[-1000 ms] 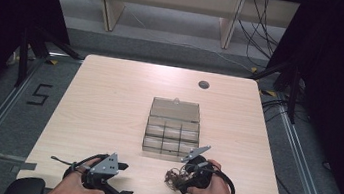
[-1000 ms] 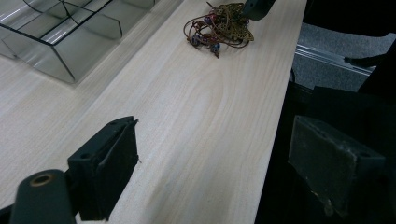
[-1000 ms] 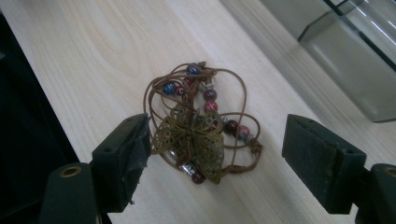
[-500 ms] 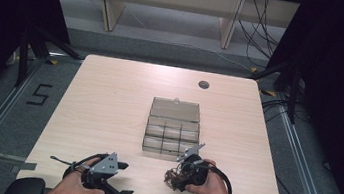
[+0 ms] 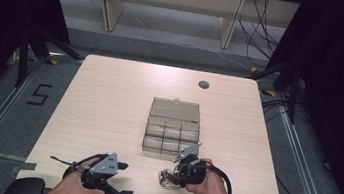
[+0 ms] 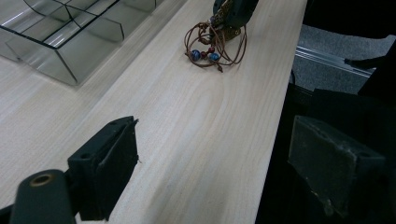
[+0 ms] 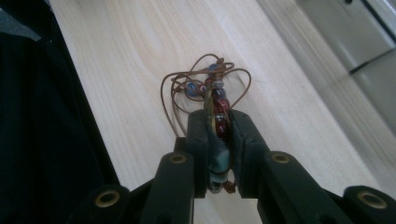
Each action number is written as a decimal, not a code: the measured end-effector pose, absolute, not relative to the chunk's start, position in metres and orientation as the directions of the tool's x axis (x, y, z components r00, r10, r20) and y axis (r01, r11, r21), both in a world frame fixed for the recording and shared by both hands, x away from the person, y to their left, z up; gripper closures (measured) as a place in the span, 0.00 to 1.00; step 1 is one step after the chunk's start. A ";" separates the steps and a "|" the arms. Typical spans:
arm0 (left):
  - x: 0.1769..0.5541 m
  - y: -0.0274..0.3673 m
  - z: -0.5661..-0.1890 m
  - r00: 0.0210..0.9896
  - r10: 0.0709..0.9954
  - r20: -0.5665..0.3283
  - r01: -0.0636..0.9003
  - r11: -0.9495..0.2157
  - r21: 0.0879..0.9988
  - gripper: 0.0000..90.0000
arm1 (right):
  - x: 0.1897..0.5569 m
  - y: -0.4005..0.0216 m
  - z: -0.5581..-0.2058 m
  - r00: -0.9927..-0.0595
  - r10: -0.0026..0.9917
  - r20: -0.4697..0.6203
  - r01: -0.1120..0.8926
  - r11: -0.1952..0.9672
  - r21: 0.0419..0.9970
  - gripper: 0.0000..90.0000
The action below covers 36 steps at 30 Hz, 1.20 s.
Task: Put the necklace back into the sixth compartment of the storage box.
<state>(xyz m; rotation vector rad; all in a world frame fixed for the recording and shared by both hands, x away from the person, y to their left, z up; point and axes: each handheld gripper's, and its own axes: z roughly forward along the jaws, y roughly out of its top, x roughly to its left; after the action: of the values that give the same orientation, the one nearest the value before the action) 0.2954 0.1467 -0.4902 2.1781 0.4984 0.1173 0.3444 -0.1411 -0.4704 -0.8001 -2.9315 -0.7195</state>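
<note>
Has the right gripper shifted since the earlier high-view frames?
Barely: the right gripper sits at the same spot just below the clear box. Its jaws have just been closing, now clamped on the beaded cord bracelet.

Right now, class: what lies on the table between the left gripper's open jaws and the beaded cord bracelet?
Nothing: in the left gripper view, bare wooden tabletop runs from the left gripper to the beaded cord bracelet.
</note>
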 end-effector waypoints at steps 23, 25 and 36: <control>0.297 0.146 -0.491 0.914 0.392 -0.102 0.319 -0.541 0.778 0.17 | 0.359 -0.144 -0.404 -0.888 0.460 0.019 0.415 0.781 0.467 0.88; 0.296 0.146 -0.491 0.915 0.393 -0.092 0.311 -0.539 0.783 0.17 | 0.361 -0.145 -0.398 -0.882 0.471 0.014 0.424 0.779 0.461 0.88; 0.296 0.144 -0.492 0.914 0.393 -0.105 0.318 -0.529 0.787 0.17 | 0.393 -0.152 -0.382 -0.857 0.515 -0.028 0.461 0.788 0.409 0.88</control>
<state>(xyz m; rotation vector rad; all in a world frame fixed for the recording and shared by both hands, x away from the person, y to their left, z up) 0.2962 0.1445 -0.4920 2.1682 0.5051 0.1051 0.3932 -0.1525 -0.3817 -0.8505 -3.1000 -0.6501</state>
